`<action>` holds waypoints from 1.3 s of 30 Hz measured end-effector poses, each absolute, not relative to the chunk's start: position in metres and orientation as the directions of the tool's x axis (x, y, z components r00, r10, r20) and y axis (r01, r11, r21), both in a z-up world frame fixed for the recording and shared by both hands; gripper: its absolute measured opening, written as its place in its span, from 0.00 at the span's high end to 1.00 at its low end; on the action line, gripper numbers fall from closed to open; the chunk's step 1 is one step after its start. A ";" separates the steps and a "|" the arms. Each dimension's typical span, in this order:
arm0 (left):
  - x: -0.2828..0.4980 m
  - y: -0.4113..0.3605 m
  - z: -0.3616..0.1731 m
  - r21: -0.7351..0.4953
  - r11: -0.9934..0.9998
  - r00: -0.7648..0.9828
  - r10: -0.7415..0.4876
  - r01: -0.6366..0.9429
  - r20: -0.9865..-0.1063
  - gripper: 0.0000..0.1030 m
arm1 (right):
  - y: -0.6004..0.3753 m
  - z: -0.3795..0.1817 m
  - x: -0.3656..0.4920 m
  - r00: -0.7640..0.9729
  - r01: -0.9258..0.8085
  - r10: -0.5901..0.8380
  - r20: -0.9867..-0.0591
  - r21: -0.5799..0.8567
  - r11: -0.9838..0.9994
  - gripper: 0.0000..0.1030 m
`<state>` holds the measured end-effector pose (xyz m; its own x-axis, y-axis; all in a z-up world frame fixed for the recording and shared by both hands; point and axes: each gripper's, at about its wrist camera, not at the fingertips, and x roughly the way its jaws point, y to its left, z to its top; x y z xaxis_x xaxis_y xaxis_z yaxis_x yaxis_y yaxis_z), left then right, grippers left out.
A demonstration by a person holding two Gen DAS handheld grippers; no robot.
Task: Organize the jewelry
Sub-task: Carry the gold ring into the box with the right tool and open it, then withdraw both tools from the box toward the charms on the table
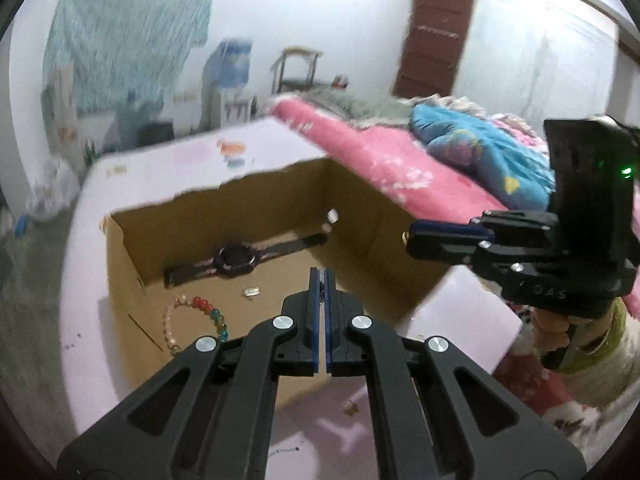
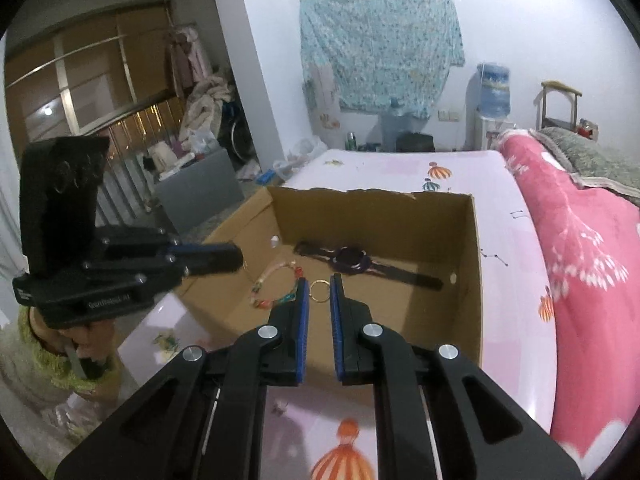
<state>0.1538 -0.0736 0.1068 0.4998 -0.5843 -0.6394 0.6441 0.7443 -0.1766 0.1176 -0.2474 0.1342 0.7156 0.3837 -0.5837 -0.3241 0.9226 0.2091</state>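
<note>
my left claw [image 1: 320,276] sits nearest, its blue pads pressed together on something thin and dark i can't make out. at one o'clock my right claw [image 2: 319,286] pinches a gold ring [image 2: 319,291]. both hang above the open cardboard box [image 1: 362,216], where a black watch [image 1: 234,258] lies at twelve o'clock and a beaded bracelet [image 1: 192,322] at ten. the box rests on a pink bed sheet [image 1: 86,320].

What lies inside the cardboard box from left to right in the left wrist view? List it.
Bead bracelet → watch → small silver piece, all on the floor of the box.
</note>
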 end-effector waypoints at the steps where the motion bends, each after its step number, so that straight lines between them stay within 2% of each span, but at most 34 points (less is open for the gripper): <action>1: 0.162 -0.076 0.101 -0.193 0.747 0.483 -0.581 0.636 -0.655 0.99 | -0.248 0.131 0.131 0.697 -0.317 0.379 -0.609 0.213 0.924 0.90; 4: 0.190 -0.078 0.079 -0.280 0.756 0.410 -0.582 0.592 -0.703 0.99 | -0.247 0.123 0.161 0.644 -0.316 0.397 -0.654 0.246 0.916 0.90; 9: 0.209 -0.077 0.059 -0.358 0.768 0.352 -0.584 0.531 -0.731 0.98 | -0.253 0.108 0.195 0.575 -0.289 0.414 -0.706 0.299 0.910 0.89; 12: 0.215 -0.076 0.056 -0.382 0.770 0.343 -0.590 0.511 -0.731 0.97 | -0.259 0.106 0.202 0.566 -0.277 0.437 -0.699 0.338 0.900 0.89; 16: 0.217 -0.074 0.054 -0.397 0.767 0.339 -0.599 0.504 -0.725 0.88 | -0.268 0.106 0.205 0.572 -0.265 0.457 -0.682 0.373 0.889 0.89; 27: 0.215 -0.065 0.061 -0.399 0.774 0.366 -0.600 0.491 -0.712 0.87 | -0.279 0.108 0.214 0.561 -0.272 0.516 -0.647 0.444 0.854 0.89; 29: 0.213 -0.063 0.063 -0.399 0.776 0.371 -0.598 0.488 -0.710 0.86 | -0.281 0.108 0.217 0.554 -0.270 0.536 -0.637 0.472 0.839 0.87; 31: 0.211 -0.062 0.065 -0.398 0.777 0.375 -0.598 0.488 -0.708 0.79 | -0.284 0.109 0.218 0.555 -0.265 0.551 -0.623 0.496 0.827 0.74; 32: 0.210 -0.062 0.066 -0.396 0.778 0.378 -0.598 0.488 -0.707 0.78 | -0.285 0.110 0.219 0.557 -0.264 0.558 -0.615 0.506 0.821 0.72; 39: 0.203 -0.059 0.076 -0.376 0.785 0.407 -0.589 0.492 -0.698 0.75 | -0.293 0.122 0.211 0.587 -0.252 0.559 -0.586 0.524 0.814 0.71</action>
<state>0.2028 -0.0588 0.0759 0.4074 -0.5895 -0.6975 0.4923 0.7850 -0.3759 0.2110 -0.2934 0.1222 0.5871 0.5590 -0.5855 -0.2518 0.8135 0.5242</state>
